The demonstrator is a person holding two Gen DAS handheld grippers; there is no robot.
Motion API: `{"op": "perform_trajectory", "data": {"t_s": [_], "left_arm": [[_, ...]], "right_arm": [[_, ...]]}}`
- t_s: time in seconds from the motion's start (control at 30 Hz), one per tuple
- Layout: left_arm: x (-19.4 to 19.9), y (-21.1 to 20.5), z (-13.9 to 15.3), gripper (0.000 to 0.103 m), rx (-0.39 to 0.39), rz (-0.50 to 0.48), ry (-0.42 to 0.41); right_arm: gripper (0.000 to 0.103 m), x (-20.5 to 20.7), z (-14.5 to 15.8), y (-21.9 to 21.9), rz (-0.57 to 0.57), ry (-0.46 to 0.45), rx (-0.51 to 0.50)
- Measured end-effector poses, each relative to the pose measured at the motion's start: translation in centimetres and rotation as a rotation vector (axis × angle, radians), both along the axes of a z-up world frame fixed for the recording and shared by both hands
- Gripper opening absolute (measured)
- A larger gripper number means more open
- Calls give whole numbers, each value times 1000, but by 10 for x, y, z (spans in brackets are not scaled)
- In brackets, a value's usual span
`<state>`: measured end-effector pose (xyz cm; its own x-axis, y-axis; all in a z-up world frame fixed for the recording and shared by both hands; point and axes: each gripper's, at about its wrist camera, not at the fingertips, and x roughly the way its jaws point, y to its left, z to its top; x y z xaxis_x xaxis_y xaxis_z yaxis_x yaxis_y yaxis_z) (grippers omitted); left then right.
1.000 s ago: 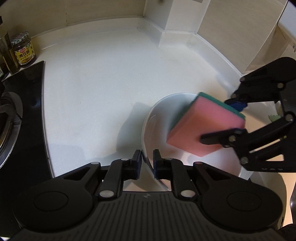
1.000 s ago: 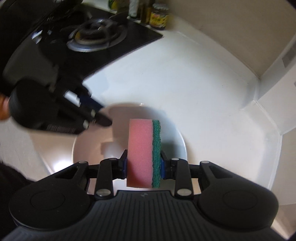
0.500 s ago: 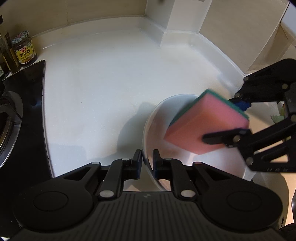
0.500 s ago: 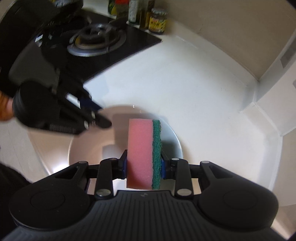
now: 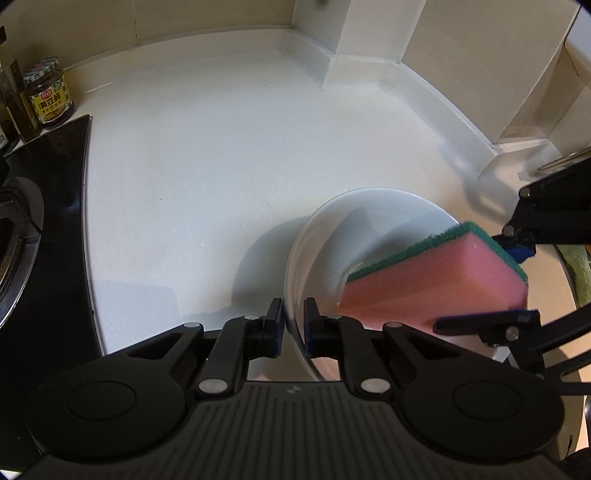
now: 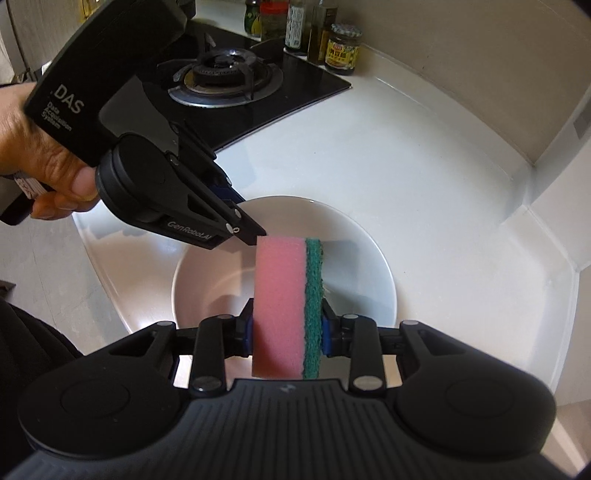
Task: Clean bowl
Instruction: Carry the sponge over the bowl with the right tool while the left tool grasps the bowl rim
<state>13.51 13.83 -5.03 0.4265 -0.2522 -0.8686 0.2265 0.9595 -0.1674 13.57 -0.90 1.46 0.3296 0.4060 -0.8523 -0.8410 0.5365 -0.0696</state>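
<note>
A white bowl (image 5: pixel 373 221) sits on the white counter; it also shows in the right wrist view (image 6: pixel 354 258). My left gripper (image 5: pixel 294 325) is shut on the bowl's near rim, one finger inside and one outside. In the right wrist view the left gripper (image 6: pixel 236 218) grips the bowl's far left rim. My right gripper (image 6: pixel 287 332) is shut on a pink sponge with a green scouring side (image 6: pixel 288 295). The sponge (image 5: pixel 436 277) hangs over the bowl's inside, at its right part.
A black gas stove (image 6: pixel 229 81) lies left of the bowl, with jars and bottles (image 6: pixel 341 48) behind it. A sauce jar (image 5: pixel 48 96) stands at the counter's back left. Walls and a corner pillar (image 5: pixel 369 29) bound the counter. A green cloth (image 5: pixel 580 273) lies at the right edge.
The sponge has moved right and lower across the bowl's inside and turned flatter in the left wrist view. The left gripper keeps its hold on the rim.
</note>
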Motion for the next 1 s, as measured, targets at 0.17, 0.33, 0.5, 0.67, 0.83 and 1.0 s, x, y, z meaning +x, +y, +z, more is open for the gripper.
{"op": "perform_trajectory", "data": {"t_s": [0.17, 0.33, 0.5, 0.67, 0.83, 1.0], "left_arm": [[1, -4, -1, 7, 32, -36, -11], [5, -6, 0, 5, 54, -45, -14], [3, -9, 0, 5, 60, -51, -27], [10, -9, -1, 5, 46, -77, -23], [10, -9, -2, 5, 39, -70, -28], [12, -11, -1, 6, 44, -80, -29]], "right_arm": [[28, -4, 5, -16, -52, 12, 91], [28, -7, 31, -49, -148, -60, 204], [28, -22, 52, -69, -177, -138, 240], [28, -44, 43, -45, 65, -174, 89], [28, -68, 27, -14, 281, -190, -28], [28, -72, 14, 13, 356, -161, -48]]}}
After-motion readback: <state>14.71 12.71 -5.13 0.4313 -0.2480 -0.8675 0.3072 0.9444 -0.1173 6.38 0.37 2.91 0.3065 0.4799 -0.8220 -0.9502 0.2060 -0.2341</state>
